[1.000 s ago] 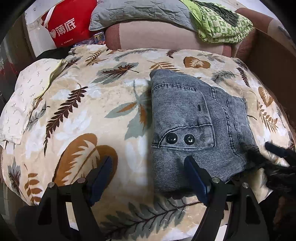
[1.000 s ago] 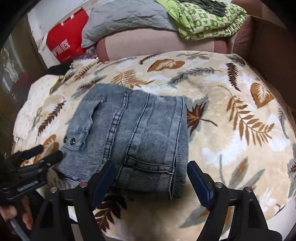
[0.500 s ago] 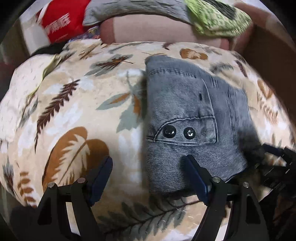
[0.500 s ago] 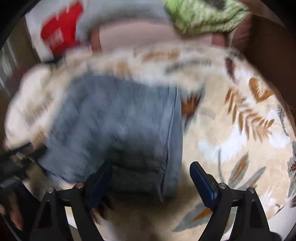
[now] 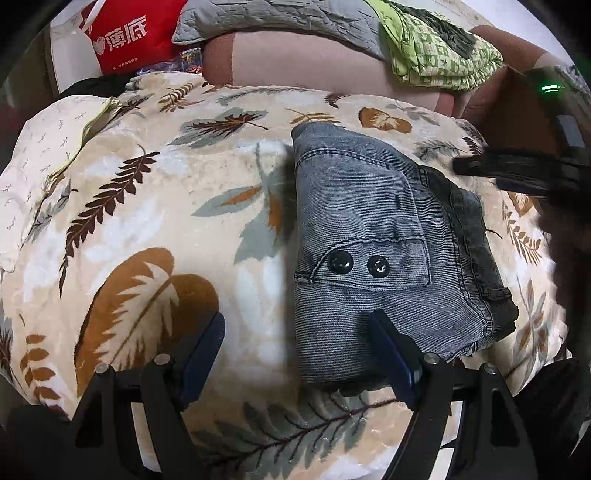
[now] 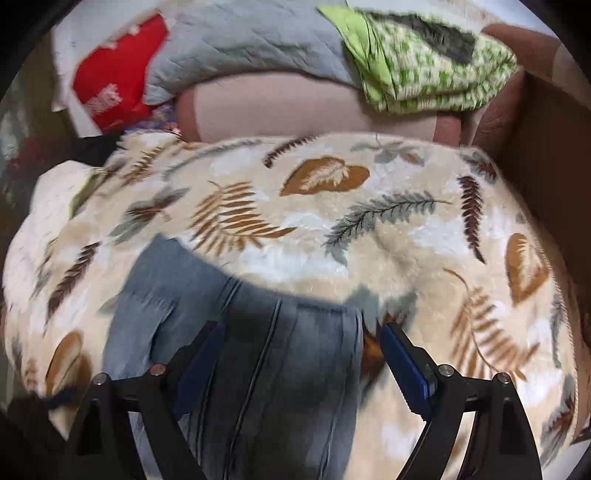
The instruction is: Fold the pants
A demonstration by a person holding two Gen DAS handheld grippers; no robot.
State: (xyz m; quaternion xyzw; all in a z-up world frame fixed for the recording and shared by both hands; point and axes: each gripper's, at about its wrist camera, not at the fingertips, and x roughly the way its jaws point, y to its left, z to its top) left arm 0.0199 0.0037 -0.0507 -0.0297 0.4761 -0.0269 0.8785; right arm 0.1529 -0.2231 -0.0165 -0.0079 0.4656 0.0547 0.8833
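The pants lie folded (compact, centre-right) on the blanket; the left gripper and right gripper both gape empty, so only tidying seems left

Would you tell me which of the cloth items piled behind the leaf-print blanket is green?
The green checked cloth, at the right of the pile; the quilted cover beside it is grey.

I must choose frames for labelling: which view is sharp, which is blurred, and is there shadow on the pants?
Left wrist view: mostly sharp, pants with their snaps clear, fisheye bending at the edges. Right wrist view: motion-smeared throughout, a dark shadow across the pants.
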